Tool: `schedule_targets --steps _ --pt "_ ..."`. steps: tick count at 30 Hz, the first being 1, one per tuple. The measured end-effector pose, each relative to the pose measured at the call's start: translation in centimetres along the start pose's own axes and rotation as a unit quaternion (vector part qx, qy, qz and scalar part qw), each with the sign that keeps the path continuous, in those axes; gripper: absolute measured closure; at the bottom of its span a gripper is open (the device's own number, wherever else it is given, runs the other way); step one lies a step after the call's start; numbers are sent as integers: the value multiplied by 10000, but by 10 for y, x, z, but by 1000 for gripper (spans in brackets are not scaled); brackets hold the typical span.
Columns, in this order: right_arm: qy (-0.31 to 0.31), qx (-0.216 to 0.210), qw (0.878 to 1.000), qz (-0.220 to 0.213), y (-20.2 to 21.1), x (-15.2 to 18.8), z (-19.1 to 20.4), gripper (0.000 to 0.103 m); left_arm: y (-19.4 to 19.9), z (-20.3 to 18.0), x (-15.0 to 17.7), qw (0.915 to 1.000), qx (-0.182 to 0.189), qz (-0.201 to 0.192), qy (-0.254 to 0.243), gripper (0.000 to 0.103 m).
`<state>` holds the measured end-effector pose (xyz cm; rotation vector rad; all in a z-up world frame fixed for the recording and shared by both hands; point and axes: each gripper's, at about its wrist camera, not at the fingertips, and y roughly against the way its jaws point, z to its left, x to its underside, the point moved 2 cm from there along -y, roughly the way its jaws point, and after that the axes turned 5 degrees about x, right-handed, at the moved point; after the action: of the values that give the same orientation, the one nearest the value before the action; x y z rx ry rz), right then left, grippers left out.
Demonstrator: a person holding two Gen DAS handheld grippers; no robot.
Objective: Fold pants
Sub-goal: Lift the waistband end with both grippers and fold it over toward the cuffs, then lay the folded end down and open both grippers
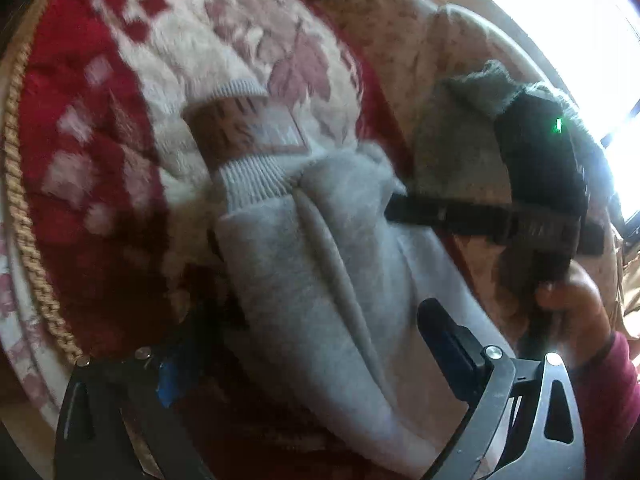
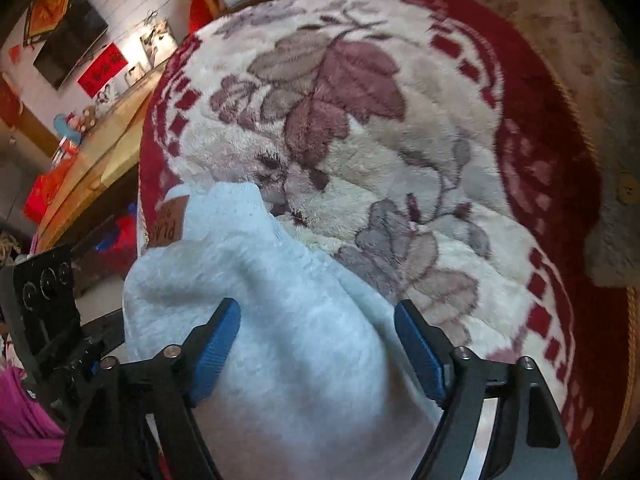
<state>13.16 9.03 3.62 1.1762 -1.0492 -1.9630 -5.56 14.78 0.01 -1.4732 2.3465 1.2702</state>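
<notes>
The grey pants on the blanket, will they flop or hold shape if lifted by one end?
The grey pants will probably droop: the fleece already bunches in soft ridges between the open right gripper. They look thick, so likely bulky rather than heavy. The plush blanket may drag on them when pushed.

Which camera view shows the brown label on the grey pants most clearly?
The right wrist view: the brown label on the pants is sharp there, with printed letters visible. The left wrist view shows a brownish patch near the ribbed band, but blurred; I cannot tell if it is the same label.
</notes>
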Motion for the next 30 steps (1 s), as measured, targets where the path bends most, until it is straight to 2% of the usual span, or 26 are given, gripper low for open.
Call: schedule_targets --steps 5,8,10,11,12,13,16,17,24,30 --pt "-334 -737 9965 219 -22 -14 -17 11 -18 -7 -8 9999 30 -2 -158 0" --pt "-394 -1015 9937 260 -34 -11 -18 11 -23 -10 -8 9994 -16 -224 -280 0" --pt "-306 -1129 9929 199 -37 -9 -14 23 -23 -11 -6 9988 55 -291 -391 2" --pt "-236 -1128 9933 119 -34 -8 -12 26 -22 -11 -7 9986 98 -335 -409 26" --pt "-179 -1117 9936 70 -31 -8 -9 34 -23 -14 -8 9981 322 -279 -454 75" --pt "-51 -1065 9943 -21 -22 -7 -5 44 -25 -15 -9 9976 517 -130 -448 76" --pt "228 -829 9961 -189 0 -6 5 62 -15 -40 -8 9940 344 -328 -990 82" --pt "276 -805 9961 -251 8 -4 6 62 -7 -54 -7 9904 271 -460 -1276 82" --pt "345 -779 9909 -1040 100 14 17 63 28 -131 8 9675 306 -876 -2351 83" --pt "130 -657 9865 -1497 179 74 7 64 31 -202 57 9409 332 -846 -3262 83"
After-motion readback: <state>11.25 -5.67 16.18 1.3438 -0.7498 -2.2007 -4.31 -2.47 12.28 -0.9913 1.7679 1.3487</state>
